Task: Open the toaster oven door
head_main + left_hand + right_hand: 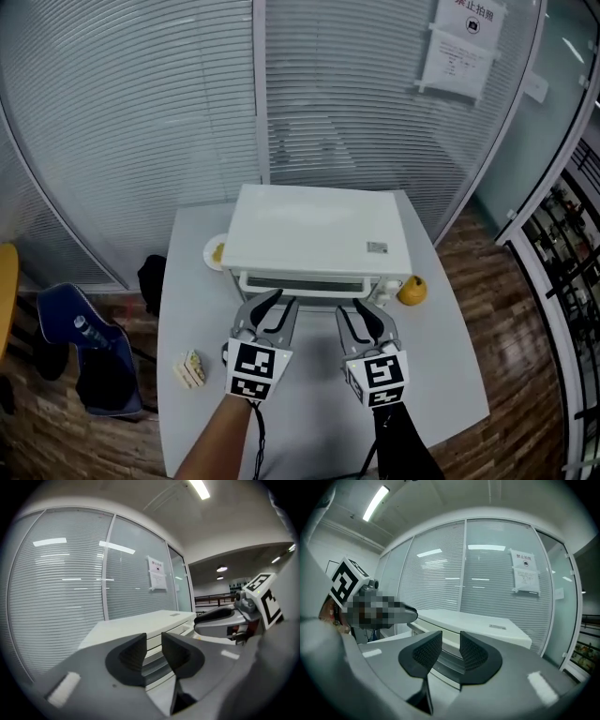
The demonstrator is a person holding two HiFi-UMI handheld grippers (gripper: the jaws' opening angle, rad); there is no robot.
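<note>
Left tongs (279, 302) and right tongs (364, 313) hover side by side, both apart and empty, just before the closed door (305, 284) of the white toaster oven (319, 234) mid-worktop (441, 366). A yellow fruit (412, 291) sits at its right corner, a plate (214, 253) at its left.

Ahead of the left tool (284, 300), a plate (213, 251) is half hidden behind the oven (319, 230), whose door (305, 281) shows only as a sliver under its top. The label (377, 247) on that top is too small to read. Far beyond the right tool (353, 307), the notice (459, 42) is cut by the top edge, its print unreadable.
</note>
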